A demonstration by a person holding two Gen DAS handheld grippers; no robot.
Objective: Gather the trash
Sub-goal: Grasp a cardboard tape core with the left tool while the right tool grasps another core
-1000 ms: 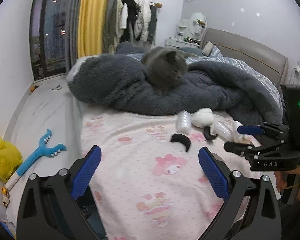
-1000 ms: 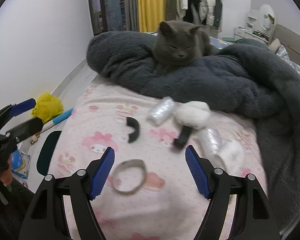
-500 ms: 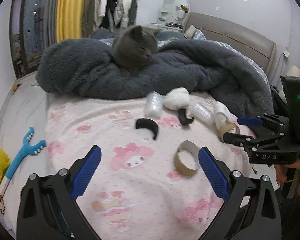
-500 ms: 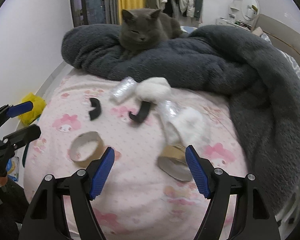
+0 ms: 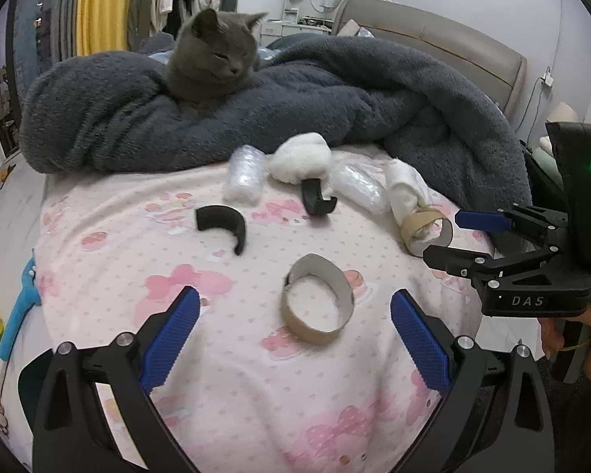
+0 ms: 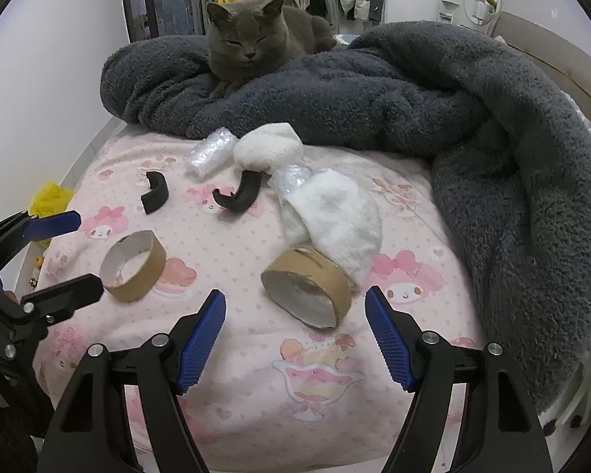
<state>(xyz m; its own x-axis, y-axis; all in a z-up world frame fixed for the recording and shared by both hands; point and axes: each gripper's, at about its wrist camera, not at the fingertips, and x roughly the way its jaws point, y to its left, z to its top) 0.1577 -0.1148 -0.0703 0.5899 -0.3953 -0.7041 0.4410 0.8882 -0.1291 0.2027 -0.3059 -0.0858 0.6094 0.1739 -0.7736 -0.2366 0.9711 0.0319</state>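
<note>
Just bare sheet (image 6: pixel 315 402) below cardboard ring (image 6: pixel 307 289)

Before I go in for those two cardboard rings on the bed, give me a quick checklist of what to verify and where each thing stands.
1. Left gripper open and empty: ok.
2. Right gripper open and empty: ok.
3. Thin cardboard ring lined up ahead of the left gripper, lying free on the pink sheet: ok.
4. Wide cardboard ring ahead of the right gripper: not ok, a white fluffy cloth lies against its far rim and may come along.
5. Grey cat out of the way: ok, it rests on the dark blanket behind the litter.
6. Somewhere to drop the trash: cannot tell, no bin is clearly in view.
</note>
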